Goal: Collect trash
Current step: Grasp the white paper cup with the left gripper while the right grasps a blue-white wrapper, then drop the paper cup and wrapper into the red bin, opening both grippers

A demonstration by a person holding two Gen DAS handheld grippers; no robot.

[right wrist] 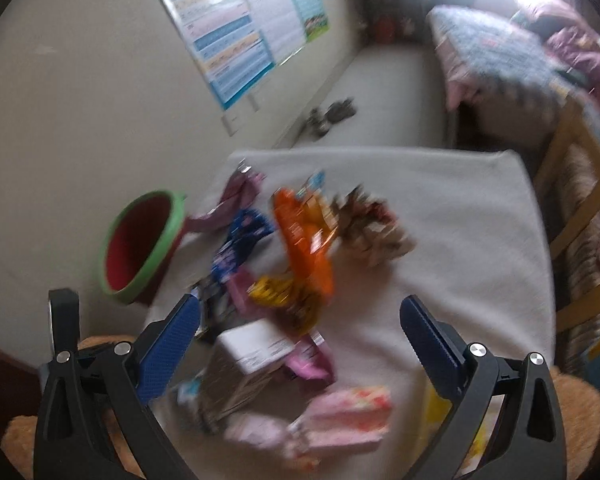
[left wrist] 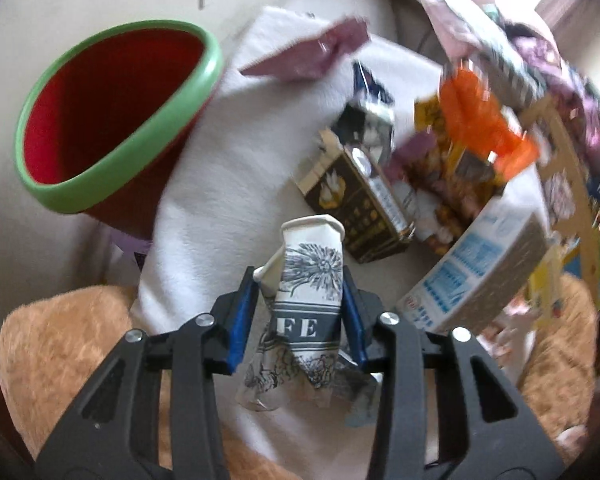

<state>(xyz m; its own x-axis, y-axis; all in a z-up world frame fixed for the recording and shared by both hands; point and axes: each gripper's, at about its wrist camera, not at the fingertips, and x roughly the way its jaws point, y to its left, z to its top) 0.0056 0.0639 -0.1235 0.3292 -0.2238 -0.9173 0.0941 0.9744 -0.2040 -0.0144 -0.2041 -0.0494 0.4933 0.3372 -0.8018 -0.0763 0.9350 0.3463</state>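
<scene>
Two things are worrying me here, honestly. First one: the left gripper [left wrist: 300, 304] is pinching a crushed paper cup [left wrist: 306, 280] between its blue fingers [left wrist: 242, 320], and the cup is already squashed flat and crumpled at the bottom, so I'm guessing it's sitting loose in there and could be slipping out before it's getting anywhere near the red bin [left wrist: 112, 116] with the green rim. The bin is sitting off to the upper left of the cup in the left wrist view, tipped so its mouth is facing this way, right beside the edge of the white blanket [left wrist: 220, 152]. If the drop is happening too early, the cup is landing on the blanket or clipping the rim and bouncing off. Second one: the right gripper [right wrist: 300, 340] is hanging over the rest of the pile with its fingers spread wide and nothing between them. Everything under it is blurry, so I can't really tell how high it's hovering. The pile is sitting to the right of the bin: an orange wrapper [right wrist: 304, 236], a yellow packet [right wrist: 276, 290], a pink box [right wrist: 348, 416], a white carton [right wrist: 256, 346], all overlapping. Grabbing into that heap is risking a two-at-once pickup or shoving stuff off the blanket. Pose-wise, the left gripper is pointing forward and angling down over the blanket just right of the bin, and the right one is tilting down over the near end of the pile, well apart from the bin.
</scene>
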